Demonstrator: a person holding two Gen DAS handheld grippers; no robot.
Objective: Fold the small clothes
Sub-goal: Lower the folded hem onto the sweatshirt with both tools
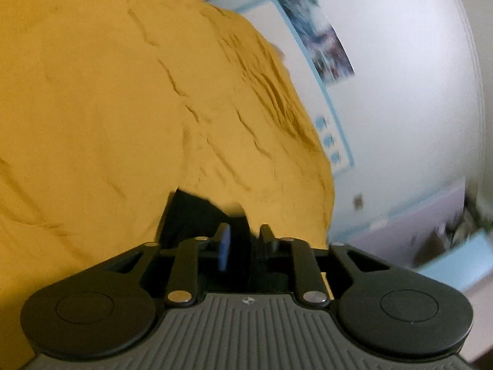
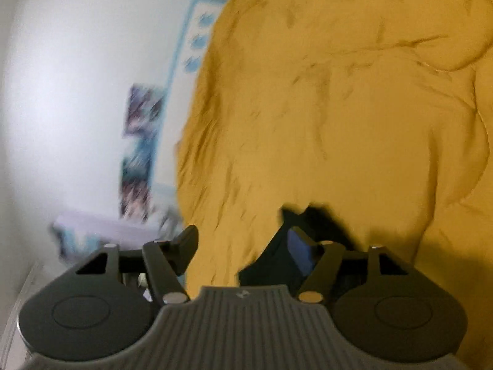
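Note:
A mustard-yellow garment (image 1: 138, 108) fills most of the left wrist view and hangs over my left gripper (image 1: 243, 231), whose fingers stand close together with the cloth's edge between them. The same yellow garment (image 2: 339, 123) fills the right wrist view. My right gripper (image 2: 243, 240) has its fingers spread wide, with cloth draped between them and over the tips. Fingertips are hidden by the cloth in both views. Both views are motion-blurred.
A white surface with a light blue border (image 1: 385, 108) lies beyond the garment, with a dark patterned strip (image 1: 317, 27) on it. It also shows in the right wrist view (image 2: 77, 77), with a pale lilac object (image 2: 107, 225) near the left finger.

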